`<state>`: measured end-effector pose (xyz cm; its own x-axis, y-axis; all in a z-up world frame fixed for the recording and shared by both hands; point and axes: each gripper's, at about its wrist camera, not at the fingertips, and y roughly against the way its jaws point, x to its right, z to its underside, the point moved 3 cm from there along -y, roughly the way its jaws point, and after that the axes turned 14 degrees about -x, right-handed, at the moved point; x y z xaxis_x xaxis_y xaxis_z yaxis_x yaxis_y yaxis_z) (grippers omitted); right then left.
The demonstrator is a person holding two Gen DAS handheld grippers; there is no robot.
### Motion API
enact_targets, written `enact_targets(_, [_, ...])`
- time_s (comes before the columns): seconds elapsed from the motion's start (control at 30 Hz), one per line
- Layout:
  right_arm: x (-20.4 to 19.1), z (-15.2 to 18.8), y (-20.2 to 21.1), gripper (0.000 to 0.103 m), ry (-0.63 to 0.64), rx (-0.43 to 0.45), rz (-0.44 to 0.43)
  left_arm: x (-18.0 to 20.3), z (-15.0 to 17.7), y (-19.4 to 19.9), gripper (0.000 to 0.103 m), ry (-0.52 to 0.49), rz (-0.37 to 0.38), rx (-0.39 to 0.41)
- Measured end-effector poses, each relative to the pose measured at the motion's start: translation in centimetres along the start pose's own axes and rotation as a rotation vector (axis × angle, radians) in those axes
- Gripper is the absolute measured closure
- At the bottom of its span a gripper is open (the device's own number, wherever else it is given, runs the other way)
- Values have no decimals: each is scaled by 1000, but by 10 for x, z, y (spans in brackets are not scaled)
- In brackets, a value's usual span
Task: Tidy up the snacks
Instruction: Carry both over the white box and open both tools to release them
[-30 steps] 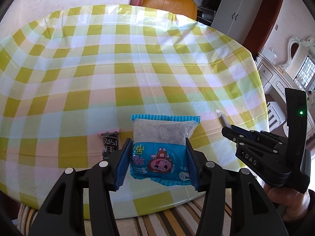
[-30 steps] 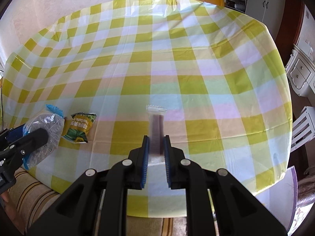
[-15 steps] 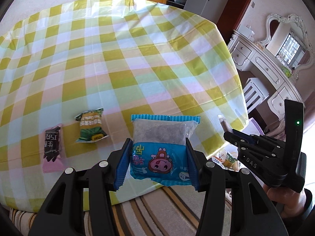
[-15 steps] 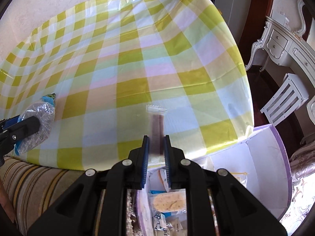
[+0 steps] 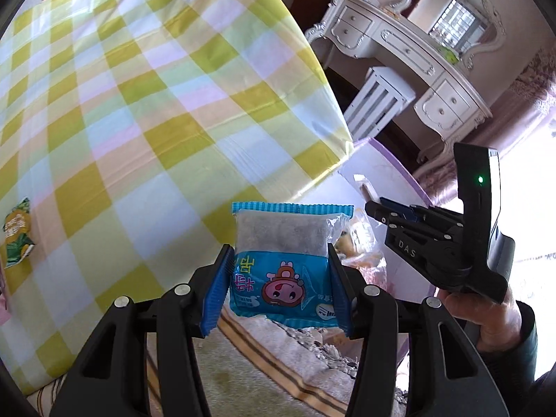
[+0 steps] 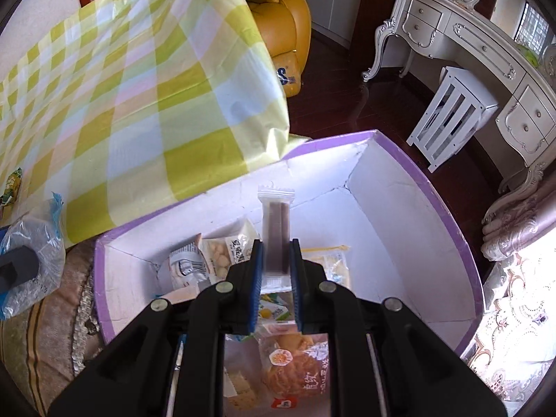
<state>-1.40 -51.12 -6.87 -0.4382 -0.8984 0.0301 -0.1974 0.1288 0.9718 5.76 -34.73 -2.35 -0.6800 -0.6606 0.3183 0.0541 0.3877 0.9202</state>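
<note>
Both grippers have swung away from the checked tablecloth (image 5: 146,111) since a second ago, when the table filled both views; now its edge sits to the left and the purple-rimmed box (image 6: 410,243) beside the table has come into sight. The left gripper (image 5: 279,286) stays clamped on the blue snack packet (image 5: 283,260), a pouch with a cartoon pig and a clear window, held upright between the blue pads, now off the table edge over the striped rug (image 5: 278,375). The right gripper (image 6: 276,278) stays clenched on the slim bar snack (image 6: 276,239), a clear wrapper with a dark strip inside, standing upright; it has moved from above the tablecloth to above the open box, where several wrapped snacks (image 6: 215,257) already lie on the white floor. In the left view the right gripper (image 5: 373,208) appears at the right with the bar's tip poking up. The green packet (image 5: 15,234) remains on the tablecloth at far left, well apart from both grippers.
</note>
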Motion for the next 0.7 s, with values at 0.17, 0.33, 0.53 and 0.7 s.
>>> enact_targets(0.17, [21,12,-19,88,-42,-50,19,36,1,-36,53,-104,29,-150])
enact_targets(0.33, [26,20,-34,87,-55,-87,31,59,4,-57,53,-189,8,-225])
enact_targets(0.53, [26,20,-35,85,-62,-90,35,60,4,-67,47,-199,15,-262])
enact_targets(0.7, [23,19,-29,53,-62,-74,48,56,5,-62,41,-188,32,-237])
